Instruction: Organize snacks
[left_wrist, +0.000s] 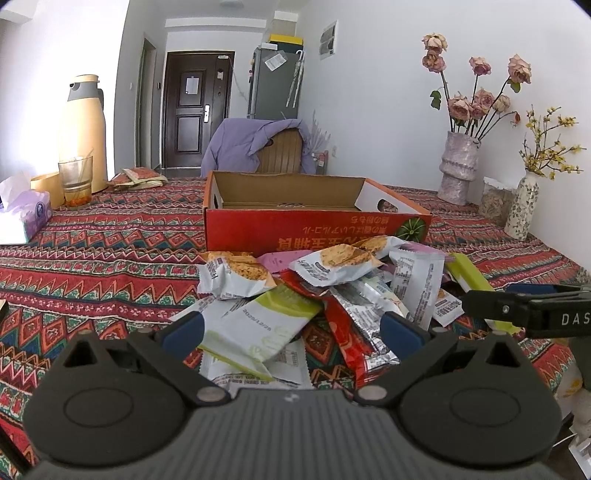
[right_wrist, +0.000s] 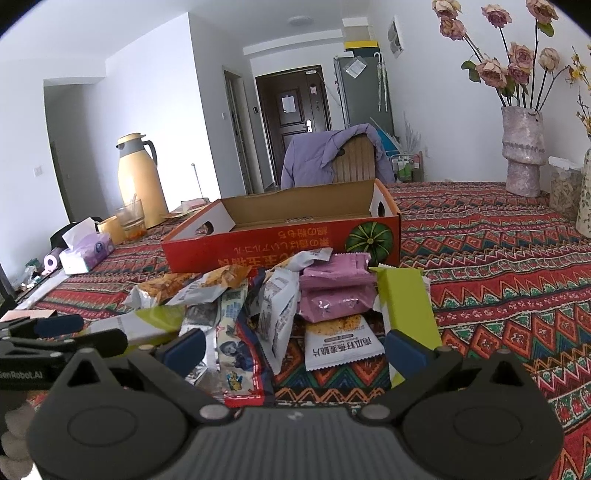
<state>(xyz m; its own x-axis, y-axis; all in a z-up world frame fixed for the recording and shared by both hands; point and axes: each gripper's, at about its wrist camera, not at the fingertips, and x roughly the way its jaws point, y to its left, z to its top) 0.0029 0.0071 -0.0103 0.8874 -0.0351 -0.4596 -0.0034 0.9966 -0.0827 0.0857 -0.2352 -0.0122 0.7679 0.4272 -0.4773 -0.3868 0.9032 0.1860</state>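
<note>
A pile of snack packets lies on the patterned tablecloth in front of an open, empty red cardboard box. The pile holds white cracker packets, green-and-white packets, a red packet and, in the right wrist view, purple packets and a green packet. The box also shows in the right wrist view. My left gripper is open, low over the near side of the pile. My right gripper is open over the pile's right side, a white packet between its fingers.
A yellow thermos, a glass and a tissue pack stand at the left. Two flower vases and a jar stand at the right by the wall. A chair with a purple jacket is behind the table.
</note>
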